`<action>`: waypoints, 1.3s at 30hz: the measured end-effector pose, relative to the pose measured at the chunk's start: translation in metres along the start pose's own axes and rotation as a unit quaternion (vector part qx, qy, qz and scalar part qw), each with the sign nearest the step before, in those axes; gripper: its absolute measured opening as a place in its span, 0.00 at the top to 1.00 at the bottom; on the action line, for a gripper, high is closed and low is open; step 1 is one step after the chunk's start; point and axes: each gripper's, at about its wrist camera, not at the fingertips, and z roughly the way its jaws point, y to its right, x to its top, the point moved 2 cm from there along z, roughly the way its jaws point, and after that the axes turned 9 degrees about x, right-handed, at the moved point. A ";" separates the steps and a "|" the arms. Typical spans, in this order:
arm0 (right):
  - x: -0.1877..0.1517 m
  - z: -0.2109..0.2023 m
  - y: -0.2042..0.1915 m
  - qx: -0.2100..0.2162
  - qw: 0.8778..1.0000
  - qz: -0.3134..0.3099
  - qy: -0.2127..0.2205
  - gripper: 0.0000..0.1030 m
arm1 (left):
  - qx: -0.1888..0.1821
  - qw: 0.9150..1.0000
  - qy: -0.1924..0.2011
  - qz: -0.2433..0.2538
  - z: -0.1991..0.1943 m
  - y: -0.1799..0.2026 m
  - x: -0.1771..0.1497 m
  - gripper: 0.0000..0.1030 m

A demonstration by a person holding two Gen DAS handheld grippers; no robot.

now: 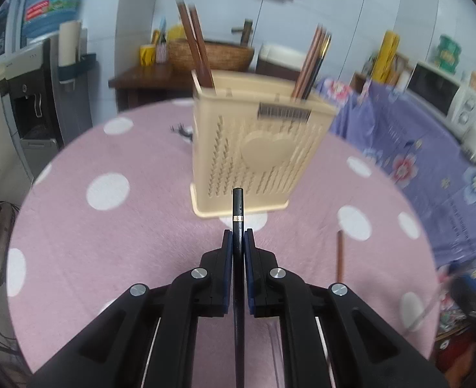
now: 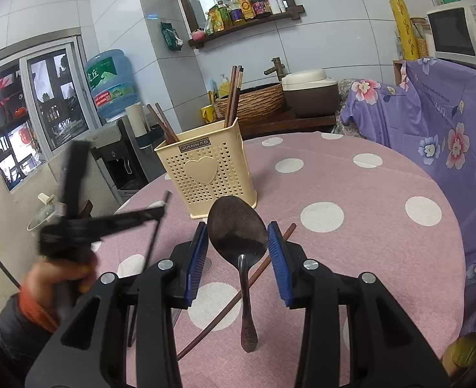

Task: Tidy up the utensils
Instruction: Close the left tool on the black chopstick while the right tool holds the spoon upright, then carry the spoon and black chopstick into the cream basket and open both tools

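1. The left tongs (image 1: 237, 242) are squeezed shut on a thin black chopstick (image 1: 237, 207). Its tip pokes out past the pads and points at the cream holder (image 1: 257, 148).
2. The holder stands upright on the pink spotted worktop (image 1: 108, 242), just ahead of the left tongs and a bit above the stick's tip. The stick's long line runs from the tongs straight toward the holder, so I think the next move is to lift the stick over the rim and drop it in.
3. The holder already has sticks in it: brown ones (image 1: 196, 45) lean in the left part and a mixed bunch (image 1: 312, 64) leans in the right part.
4. In the right wrist view, the left tongs (image 2: 160, 210) look blurry, out to the left of the holder (image 2: 205, 168), with a hand (image 2: 57, 274) gripping the handle.
5. The right tongs (image 2: 238, 245) are partly open. A dark spoon (image 2: 238, 226) lies on the worktop between the pads, bowl toward the holder, handle toward the camera. I cannot tell if the pads touch it.
6. A brown chopstick (image 2: 257, 271) lies slanted under the spoon's handle, near the right tongs.
7. The left hand is nearer to finishing, since it already holds its stick.
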 end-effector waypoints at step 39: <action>0.247 0.089 -0.070 0.007 0.990 -0.057 0.130 0.63 | -0.030 0.963 0.267 -0.033 -0.125 0.003 0.209 0.92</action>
